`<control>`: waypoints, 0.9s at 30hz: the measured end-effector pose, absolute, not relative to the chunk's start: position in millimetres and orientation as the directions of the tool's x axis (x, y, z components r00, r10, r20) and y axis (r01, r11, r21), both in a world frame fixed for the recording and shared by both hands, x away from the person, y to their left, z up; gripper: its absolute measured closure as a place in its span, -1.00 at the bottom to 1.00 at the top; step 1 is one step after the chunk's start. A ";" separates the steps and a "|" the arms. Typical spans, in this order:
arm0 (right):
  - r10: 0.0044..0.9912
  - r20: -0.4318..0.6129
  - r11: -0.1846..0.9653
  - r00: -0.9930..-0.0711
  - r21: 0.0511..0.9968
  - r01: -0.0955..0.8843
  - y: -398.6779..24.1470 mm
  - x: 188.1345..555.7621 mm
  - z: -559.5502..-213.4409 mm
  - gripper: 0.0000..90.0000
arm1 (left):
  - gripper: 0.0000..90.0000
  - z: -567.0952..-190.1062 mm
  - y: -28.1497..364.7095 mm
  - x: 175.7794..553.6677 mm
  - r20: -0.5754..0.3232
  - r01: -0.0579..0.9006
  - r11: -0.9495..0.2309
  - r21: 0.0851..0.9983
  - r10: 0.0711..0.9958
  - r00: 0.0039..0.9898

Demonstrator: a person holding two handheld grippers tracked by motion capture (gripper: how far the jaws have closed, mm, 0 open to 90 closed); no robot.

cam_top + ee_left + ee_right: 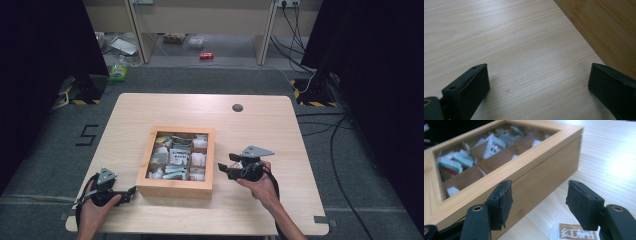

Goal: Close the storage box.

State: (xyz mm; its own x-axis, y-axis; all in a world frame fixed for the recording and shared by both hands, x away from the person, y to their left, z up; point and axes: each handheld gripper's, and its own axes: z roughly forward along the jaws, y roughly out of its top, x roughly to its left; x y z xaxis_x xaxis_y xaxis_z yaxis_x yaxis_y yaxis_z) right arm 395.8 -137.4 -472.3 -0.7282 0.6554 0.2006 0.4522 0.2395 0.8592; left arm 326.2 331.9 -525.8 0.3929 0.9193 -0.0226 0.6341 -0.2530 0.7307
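High view: wooden box point(176, 186) with clear windowed lid, packets in compartments, mid-table. Left gripper point(131, 192) and right gripper point(226, 165) flank it, jaws wide, empty.

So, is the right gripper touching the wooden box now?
Apart. In the right gripper view the right gripper stands open, with bare table between its jaws, and the wooden box side lies beyond them; the high view also shows a gap.

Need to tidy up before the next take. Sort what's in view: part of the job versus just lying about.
Seems part of the job:
wooden box with window lid
packets inside it
small packet by the right gripper
left gripper

Lying about, on the floor beyond the table:
red can
green bottle
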 end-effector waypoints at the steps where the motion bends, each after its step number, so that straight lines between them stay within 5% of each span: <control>1: 0.660 0.201 0.236 -0.724 0.859 0.455 -139.9 396.6 -472.3 -0.17 | -0.93 -525.7 331.9 326.2 -0.023 0.634 -0.253 0.731 0.919 0.393; 27: 0.717 0.211 0.217 -0.665 0.839 0.500 -163.5 401.6 -479.3 -0.25 | -0.93 -525.8 331.8 326.1 -0.022 0.634 -0.253 0.731 0.919 0.393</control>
State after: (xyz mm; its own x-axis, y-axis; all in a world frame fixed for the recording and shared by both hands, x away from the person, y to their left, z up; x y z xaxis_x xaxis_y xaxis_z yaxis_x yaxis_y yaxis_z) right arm 401.6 -163.5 -479.3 -0.6649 0.7166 0.2107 0.4996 0.2171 0.8386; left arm 326.1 331.8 -525.8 0.3926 0.9194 -0.0223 0.6339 -0.2529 0.7309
